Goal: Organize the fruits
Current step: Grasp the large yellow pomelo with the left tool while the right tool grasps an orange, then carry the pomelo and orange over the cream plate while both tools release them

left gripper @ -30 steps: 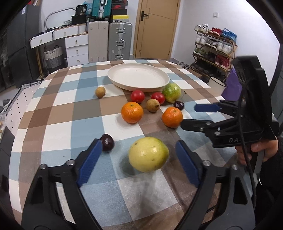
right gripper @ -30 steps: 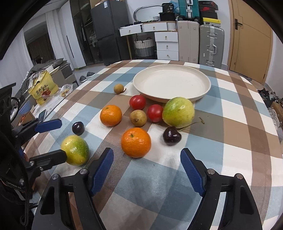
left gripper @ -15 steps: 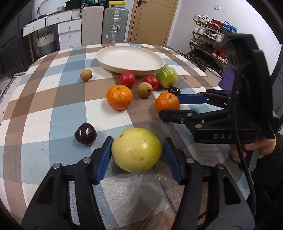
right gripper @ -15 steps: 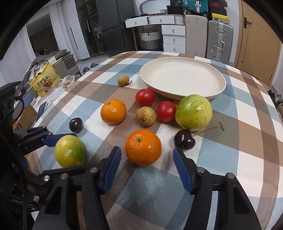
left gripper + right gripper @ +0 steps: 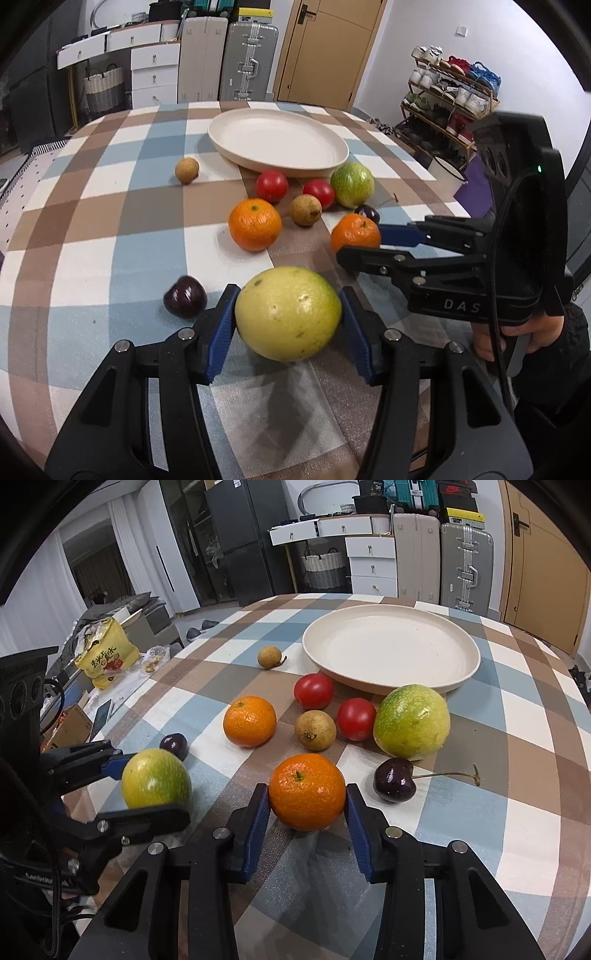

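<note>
My left gripper (image 5: 288,325) is shut on a yellow-green guava (image 5: 288,313) and holds it just above the checked tablecloth; it also shows in the right wrist view (image 5: 156,778). My right gripper (image 5: 306,812) is shut on an orange (image 5: 306,791), which also shows in the left wrist view (image 5: 354,233). A cream plate (image 5: 391,650) stands behind the fruit. On the cloth lie a second orange (image 5: 250,720), two tomatoes (image 5: 313,690), a second guava (image 5: 412,722), two longans (image 5: 314,729) and two cherries (image 5: 393,780).
The round table's edge curves close on the left and right. A yellow bag (image 5: 105,657) and clutter lie beyond the left edge. A shoe rack (image 5: 448,96) stands at the right. Drawers and suitcases (image 5: 243,62) are behind the table.
Both grippers have closed: the left on the guava, the right on the near orange. The guava has lifted slightly off the cloth.
</note>
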Demonstrator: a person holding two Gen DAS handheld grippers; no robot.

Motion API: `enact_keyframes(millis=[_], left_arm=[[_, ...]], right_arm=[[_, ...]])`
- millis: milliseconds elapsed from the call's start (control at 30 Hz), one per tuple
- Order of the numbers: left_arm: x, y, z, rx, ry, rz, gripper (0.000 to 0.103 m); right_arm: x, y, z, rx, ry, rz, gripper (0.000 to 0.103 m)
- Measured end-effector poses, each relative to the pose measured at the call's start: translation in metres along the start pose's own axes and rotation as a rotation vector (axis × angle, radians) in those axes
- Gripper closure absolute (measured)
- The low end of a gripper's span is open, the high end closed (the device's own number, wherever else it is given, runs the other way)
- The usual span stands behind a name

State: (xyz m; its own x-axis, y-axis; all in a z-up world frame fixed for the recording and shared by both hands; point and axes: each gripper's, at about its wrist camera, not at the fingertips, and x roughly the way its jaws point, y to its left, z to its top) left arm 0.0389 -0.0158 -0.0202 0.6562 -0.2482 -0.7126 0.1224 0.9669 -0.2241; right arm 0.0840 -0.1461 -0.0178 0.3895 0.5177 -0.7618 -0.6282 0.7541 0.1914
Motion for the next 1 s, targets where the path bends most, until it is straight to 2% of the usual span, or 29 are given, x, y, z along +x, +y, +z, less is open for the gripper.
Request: enact_keyframes(millis=[433,733,1000], left_arm=[[-0.02,-0.003,0.052,0.003,-0.113,0.036,0.051],[-0.011,0.001,0.084,0.003,-0.144,0.087,0.051],[0.009,0.008,0.115,0.013,-0.147,0.107,0.051]], right_arm=[[-0.051,-0.018,0.015,0.047,-0.116,0.021,0.062],[-0.078,-0.035,0.033,0.071,-0.192,0.027,0.062],[-0.083,-0.05,0.045,0.091,-0.208,0.012,0.062]])
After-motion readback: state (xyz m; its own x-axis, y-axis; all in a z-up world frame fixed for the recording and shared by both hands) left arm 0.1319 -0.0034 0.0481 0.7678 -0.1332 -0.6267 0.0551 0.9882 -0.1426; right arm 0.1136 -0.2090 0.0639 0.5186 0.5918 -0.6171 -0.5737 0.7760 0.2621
